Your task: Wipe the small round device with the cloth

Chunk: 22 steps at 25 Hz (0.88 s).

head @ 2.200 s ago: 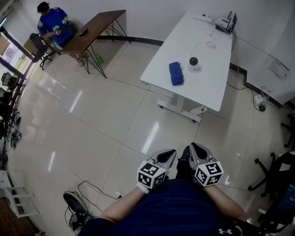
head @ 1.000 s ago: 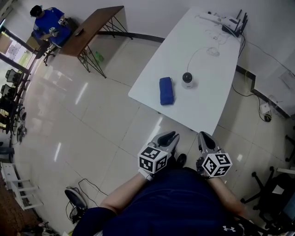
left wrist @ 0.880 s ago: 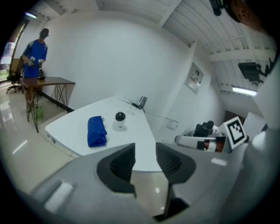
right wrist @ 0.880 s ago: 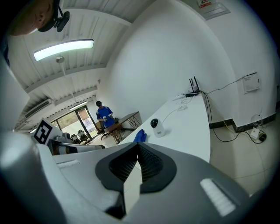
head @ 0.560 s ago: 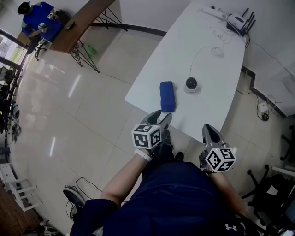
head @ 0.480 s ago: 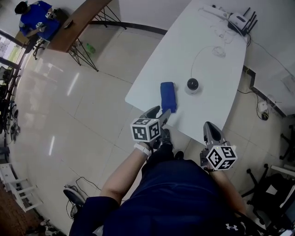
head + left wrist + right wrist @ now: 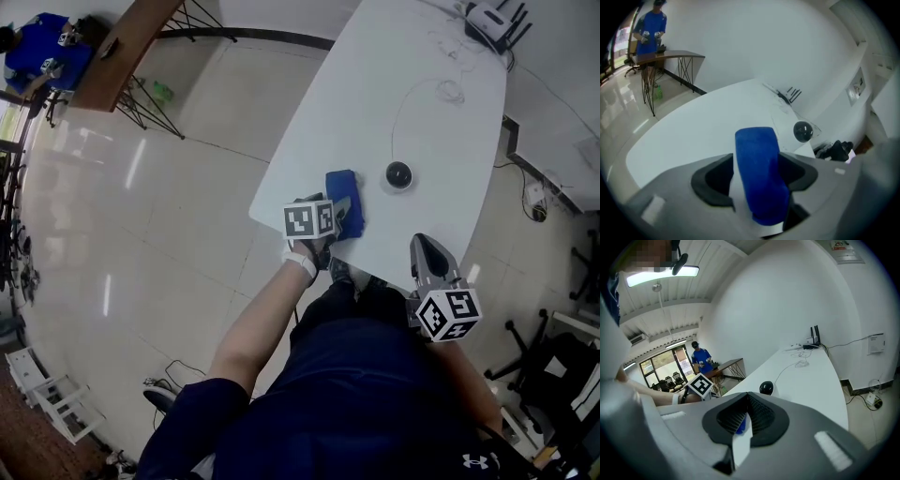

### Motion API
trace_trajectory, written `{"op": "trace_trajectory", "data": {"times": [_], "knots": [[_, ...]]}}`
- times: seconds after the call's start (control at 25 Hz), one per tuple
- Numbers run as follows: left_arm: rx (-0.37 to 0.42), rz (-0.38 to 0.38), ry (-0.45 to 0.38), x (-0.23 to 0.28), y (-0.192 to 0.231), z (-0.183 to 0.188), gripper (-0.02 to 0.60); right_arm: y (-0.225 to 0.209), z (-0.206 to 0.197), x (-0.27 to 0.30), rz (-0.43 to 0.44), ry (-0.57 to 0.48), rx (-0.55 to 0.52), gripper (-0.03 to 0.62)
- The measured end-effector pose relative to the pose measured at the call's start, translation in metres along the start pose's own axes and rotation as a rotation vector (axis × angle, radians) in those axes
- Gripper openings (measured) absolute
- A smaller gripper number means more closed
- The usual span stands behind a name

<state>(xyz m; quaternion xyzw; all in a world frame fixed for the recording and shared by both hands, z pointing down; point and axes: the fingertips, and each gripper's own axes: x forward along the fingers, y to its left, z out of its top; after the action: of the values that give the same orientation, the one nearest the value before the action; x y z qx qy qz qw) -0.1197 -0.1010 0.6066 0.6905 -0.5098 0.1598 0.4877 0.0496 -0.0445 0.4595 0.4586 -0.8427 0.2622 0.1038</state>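
1. The left gripper (image 7: 337, 212), its jaws just opened wide, straddled the folded blue cloth (image 7: 757, 164) on the white counter (image 7: 375, 94).
2. The small round black-and-white device (image 7: 398, 174) sat near the cloth.
3. The right gripper (image 7: 746, 414) was clenched and empty.

The folded blue cloth (image 7: 343, 184) lies flat by the tabletop's (image 7: 422, 112) near edge. The small round device (image 7: 398, 175), black-domed on a white base, stands upright farther in.

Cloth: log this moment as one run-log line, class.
left gripper: jaws just opening, cloth between | right gripper: shut | device: on table
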Motion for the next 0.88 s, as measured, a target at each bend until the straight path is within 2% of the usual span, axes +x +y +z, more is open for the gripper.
{"op": "trace_trajectory", "data": {"times": [0.12, 0.24, 0.4, 0.52, 0.64, 0.72, 0.8, 0.88], "knots": [[0.002, 0.041, 0.067, 0.019, 0.004, -0.010, 0.296, -0.004, -0.006, 0.009, 0.016, 0.019, 0.007, 0.011], [0.005, 0.085, 0.097, 0.028, 0.003, -0.020, 0.299, -0.005, -0.011, 0.015, 0.040, 0.034, 0.030, 0.011], [0.102, 0.118, 0.158, 0.037, -0.013, -0.031, 0.294, -0.007, -0.007, 0.019, 0.066, 0.031, 0.032, 0.011], [0.190, 0.126, 0.177, 0.042, -0.026, -0.033, 0.195, -0.015, -0.006, 0.019, 0.070, 0.033, 0.048, 0.011], [0.247, 0.109, 0.154, 0.041, -0.034, -0.028, 0.144, -0.021, -0.008, 0.020, 0.072, 0.038, 0.063, 0.011], [0.227, 0.082, 0.108, 0.031, -0.040, -0.019, 0.137, -0.024, -0.010, 0.020, 0.071, 0.040, 0.073, 0.011], [0.206, 0.087, 0.041, 0.016, -0.041, -0.003, 0.137, -0.027, -0.011, 0.020, 0.069, 0.041, 0.078, 0.011], [0.214, 0.071, -0.023, 0.004, -0.047, 0.013, 0.137, -0.031, -0.009, 0.022, 0.062, 0.036, 0.081, 0.011]]}}
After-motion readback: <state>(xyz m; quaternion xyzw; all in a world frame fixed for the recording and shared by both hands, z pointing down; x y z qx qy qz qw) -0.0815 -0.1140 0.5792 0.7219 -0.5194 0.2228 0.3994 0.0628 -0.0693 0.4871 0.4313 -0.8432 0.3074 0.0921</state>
